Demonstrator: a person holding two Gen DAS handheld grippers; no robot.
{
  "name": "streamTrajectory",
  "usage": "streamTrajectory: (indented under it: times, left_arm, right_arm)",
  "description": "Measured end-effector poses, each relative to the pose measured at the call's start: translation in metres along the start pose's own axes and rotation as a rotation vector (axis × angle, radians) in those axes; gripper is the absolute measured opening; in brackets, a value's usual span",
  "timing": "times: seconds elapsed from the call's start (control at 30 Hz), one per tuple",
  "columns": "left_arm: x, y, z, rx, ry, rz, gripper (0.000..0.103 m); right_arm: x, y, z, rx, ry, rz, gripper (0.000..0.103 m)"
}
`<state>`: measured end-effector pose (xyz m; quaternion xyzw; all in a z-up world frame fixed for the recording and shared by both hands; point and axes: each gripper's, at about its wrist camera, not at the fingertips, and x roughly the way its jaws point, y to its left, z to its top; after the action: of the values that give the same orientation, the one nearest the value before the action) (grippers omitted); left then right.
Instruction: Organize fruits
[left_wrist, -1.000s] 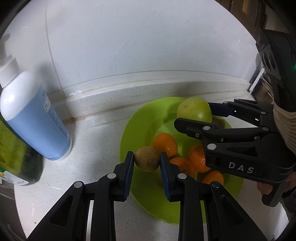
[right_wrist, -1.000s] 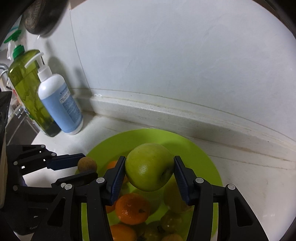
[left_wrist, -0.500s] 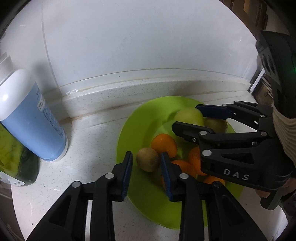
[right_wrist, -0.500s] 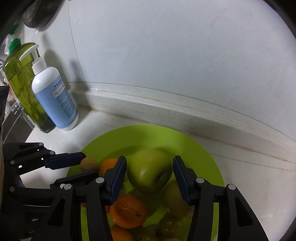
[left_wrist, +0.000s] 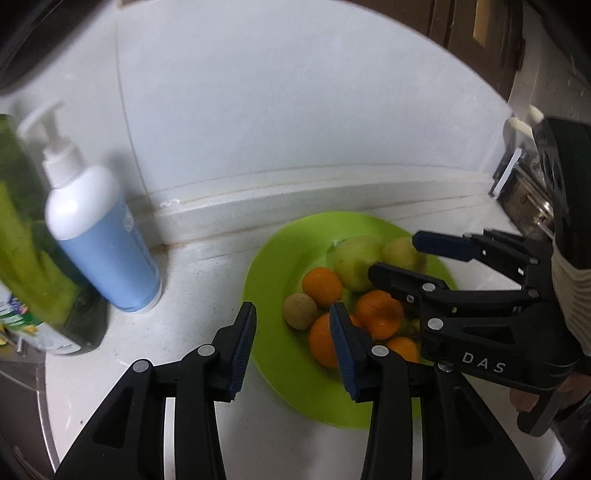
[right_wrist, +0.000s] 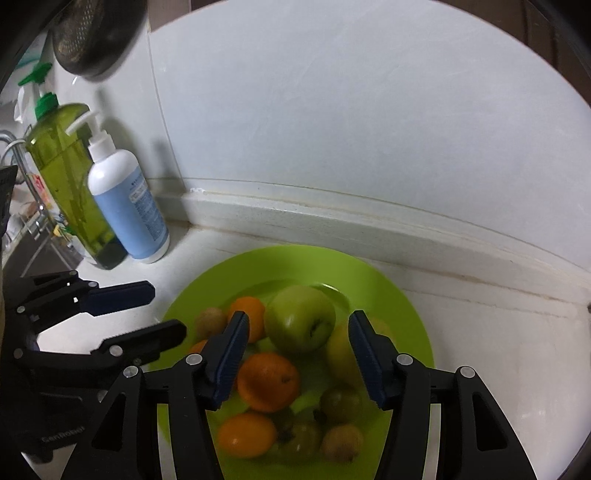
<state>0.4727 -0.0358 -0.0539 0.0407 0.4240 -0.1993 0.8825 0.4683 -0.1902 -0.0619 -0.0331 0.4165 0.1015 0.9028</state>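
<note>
Green apple (right_wrist: 300, 318) rests beyond right tool (right_wrist: 297, 360).

Dim, motion-blurred, fisheye-warped w/ dark corners

A white pump bottle (right_wrist: 127, 206) with a blue label stands upright on the pale worktop (right_wrist: 491, 354) near the wall corner, just beside a green transparent pump bottle (right_wrist: 72, 188). A dark mesh strainer (right_wrist: 94, 35) hangs above.
</note>
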Motion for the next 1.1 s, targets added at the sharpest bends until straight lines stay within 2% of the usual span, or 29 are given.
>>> streamTrajectory:
  times: [0.23, 0.3, 0.47, 0.57, 0.9, 1.1]
  left_arm:
    - [-0.05, -0.018, -0.014, 0.005, -0.059, 0.022, 0.052]
    - [-0.066, -0.021, -0.02, 0.01, -0.082, 0.04, 0.055]
    - [-0.105, -0.024, -0.04, -0.016, -0.141, 0.093, 0.065]
    - [-0.124, -0.022, -0.053, -0.018, -0.16, 0.13, 0.069]
    - [-0.182, -0.036, -0.1, 0.022, -0.223, 0.111, 0.081]
    - [-0.214, -0.045, -0.126, 0.024, -0.276, 0.135, 0.087]
  right_arm:
    - [-0.049, 0.006, -0.019, 0.067, -0.046, -0.008, 0.059]
    - [-0.063, 0.007, -0.026, 0.088, -0.058, -0.005, 0.062]
    - [-0.099, 0.016, -0.049, 0.142, -0.089, -0.024, 0.064]
    - [-0.121, 0.026, -0.062, 0.172, -0.116, -0.063, 0.066]
    - [-0.185, 0.064, -0.11, 0.206, -0.201, -0.155, 0.078]
    - [-0.216, 0.081, -0.137, 0.19, -0.219, -0.203, 0.078]
